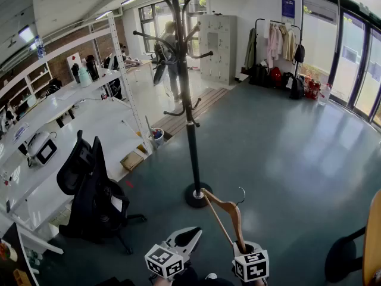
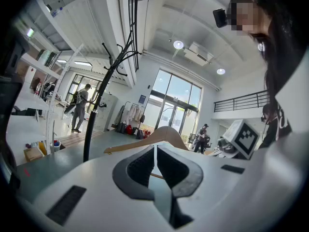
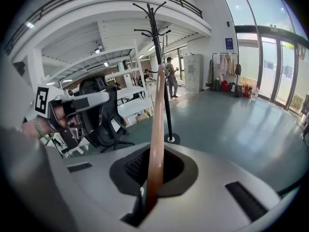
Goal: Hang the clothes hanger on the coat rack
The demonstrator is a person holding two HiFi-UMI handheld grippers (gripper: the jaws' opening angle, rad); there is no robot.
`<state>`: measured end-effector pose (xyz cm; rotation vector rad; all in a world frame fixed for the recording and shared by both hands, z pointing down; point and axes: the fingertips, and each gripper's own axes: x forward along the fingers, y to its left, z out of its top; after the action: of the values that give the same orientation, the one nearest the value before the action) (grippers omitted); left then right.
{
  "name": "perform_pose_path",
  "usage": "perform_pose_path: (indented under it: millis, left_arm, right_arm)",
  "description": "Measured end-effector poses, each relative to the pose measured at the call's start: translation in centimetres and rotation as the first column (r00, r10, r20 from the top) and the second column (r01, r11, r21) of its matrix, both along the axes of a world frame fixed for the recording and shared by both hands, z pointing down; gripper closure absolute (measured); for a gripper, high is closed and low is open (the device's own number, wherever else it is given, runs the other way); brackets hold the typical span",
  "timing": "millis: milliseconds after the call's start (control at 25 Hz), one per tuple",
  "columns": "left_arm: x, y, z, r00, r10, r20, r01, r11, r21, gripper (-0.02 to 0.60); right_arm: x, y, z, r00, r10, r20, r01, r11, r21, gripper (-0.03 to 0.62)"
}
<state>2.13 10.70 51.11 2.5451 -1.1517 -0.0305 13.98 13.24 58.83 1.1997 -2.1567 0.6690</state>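
Hanger (image 1: 225, 214), likely light, stiff, slick wood, sits at 6 o'clock below the coat rack (image 1: 189, 118), one arm end clamped in right gripper (image 3: 153, 173); left gripper (image 2: 154, 162) closed, empty.

There is one clothes hanger (image 1: 225, 210), one coat rack (image 1: 190, 130) and two grippers: the left gripper (image 1: 191, 235) and the right gripper (image 1: 241, 246). Around them stand one black office chair (image 1: 89, 186), one garment rail (image 1: 277, 40) and one locker cabinet (image 1: 218, 47).
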Motion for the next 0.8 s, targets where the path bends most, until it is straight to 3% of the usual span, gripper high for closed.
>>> perform_pose_path:
  millis: [440, 800]
  left_arm:
    - [-1.4, -4.3, 0.8, 0.999, -0.034, 0.029, 0.034, 0.999, -0.015, 0.578]
    - [-5.7, -14.6, -0.3, 0.999, -0.037, 0.026, 0.036, 0.999, 0.036, 0.578]
  right_arm:
    - [0.6, -4.3, 1.7, 1.000, 0.007, 0.006, -0.007, 1.000, -0.028, 0.585]
    - [-0.4, -12.6, 1.4, 0.998, 0.061, -0.024, -0.061, 0.998, -0.012, 0.585]
